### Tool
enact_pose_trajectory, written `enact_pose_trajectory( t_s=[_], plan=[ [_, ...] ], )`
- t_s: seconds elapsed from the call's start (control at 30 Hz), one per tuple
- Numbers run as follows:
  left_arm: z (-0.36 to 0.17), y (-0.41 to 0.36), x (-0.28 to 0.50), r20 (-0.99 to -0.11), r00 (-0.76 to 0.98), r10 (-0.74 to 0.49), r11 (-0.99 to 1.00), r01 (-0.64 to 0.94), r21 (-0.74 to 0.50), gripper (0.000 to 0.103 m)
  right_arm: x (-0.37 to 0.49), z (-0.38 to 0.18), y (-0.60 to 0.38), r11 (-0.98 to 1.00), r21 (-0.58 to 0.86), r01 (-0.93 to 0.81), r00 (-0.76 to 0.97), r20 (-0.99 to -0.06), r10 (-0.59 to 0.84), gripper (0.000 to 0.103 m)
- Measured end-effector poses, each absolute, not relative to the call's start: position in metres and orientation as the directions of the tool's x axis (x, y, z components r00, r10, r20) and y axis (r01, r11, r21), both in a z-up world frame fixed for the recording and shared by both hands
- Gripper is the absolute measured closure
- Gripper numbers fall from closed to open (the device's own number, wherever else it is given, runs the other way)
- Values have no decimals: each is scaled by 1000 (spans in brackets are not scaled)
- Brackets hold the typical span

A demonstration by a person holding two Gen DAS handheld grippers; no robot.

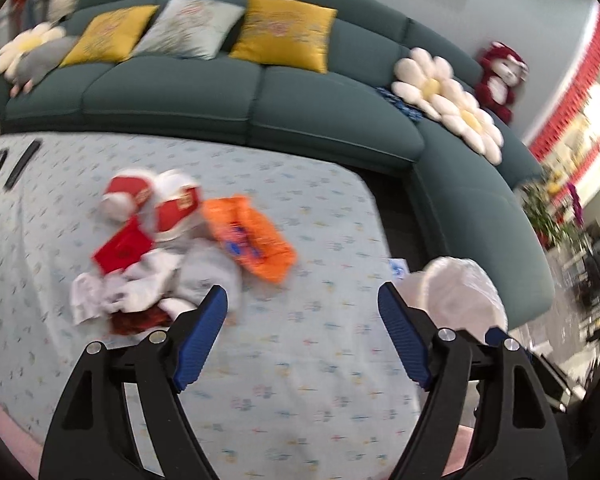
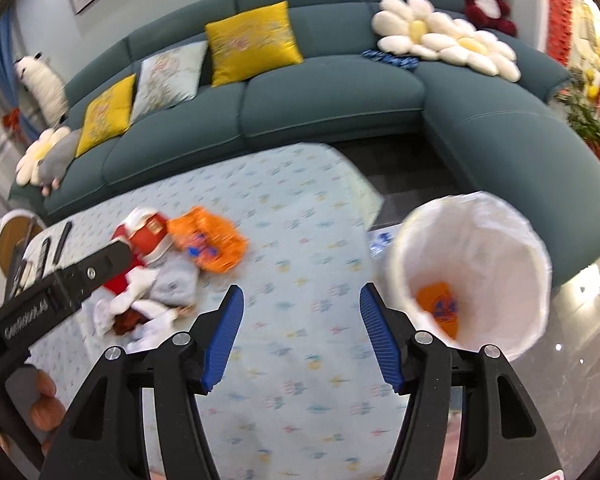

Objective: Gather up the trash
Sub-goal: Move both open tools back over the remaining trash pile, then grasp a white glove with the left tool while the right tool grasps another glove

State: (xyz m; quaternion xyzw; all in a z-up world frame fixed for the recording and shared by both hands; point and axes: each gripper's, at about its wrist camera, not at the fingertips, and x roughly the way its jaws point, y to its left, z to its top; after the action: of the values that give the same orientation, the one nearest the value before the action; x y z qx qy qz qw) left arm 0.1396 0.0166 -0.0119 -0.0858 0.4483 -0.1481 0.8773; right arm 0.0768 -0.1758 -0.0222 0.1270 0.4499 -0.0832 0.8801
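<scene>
Both tongs point down at a slant over the table (image 1: 300, 360). The left tongs (image 1: 302, 312) are spread wide and hold nothing. The trash pile (image 1: 172, 248) lies on the table, up and to their left, near one tip. The right tongs (image 2: 302, 316) are spread too, with nothing between them. The white bin (image 2: 472, 272) stands just right of them, with an orange wrapper (image 2: 440, 308) inside.
</scene>
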Motion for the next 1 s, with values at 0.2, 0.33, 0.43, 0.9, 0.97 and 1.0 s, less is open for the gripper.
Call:
enact_pose_trajectory(
  t_s=[0.2, 0.33, 0.43, 0.9, 0.97, 1.0],
  plan=[
    [-36, 92, 148, -794, 557, -244, 964, 46, -264, 28, 89, -47, -108, 976, 143, 166, 533, -846, 33, 44],
    [-53, 132, 151, -814, 545, -203, 966, -25, -258, 28, 95, -61, -73, 984, 135, 113, 502, -863, 60, 44],
    [-69, 161, 154, -831, 526, -181, 965, -70, -254, 28, 100, -72, -50, 988, 133, 79, 475, -876, 80, 44],
    [-140, 228, 188, -892, 417, -174, 948, -174, -266, 33, 136, -145, 6, 976, 191, 105, 322, -935, 149, 38],
    [-147, 229, 194, -896, 403, -187, 946, -172, -275, 37, 142, -153, 11, 974, 194, 115, 307, -940, 151, 38],
    [-149, 228, 197, -897, 397, -196, 944, -172, -282, 39, 143, -155, 13, 974, 194, 118, 301, -941, 151, 38]
  ],
)
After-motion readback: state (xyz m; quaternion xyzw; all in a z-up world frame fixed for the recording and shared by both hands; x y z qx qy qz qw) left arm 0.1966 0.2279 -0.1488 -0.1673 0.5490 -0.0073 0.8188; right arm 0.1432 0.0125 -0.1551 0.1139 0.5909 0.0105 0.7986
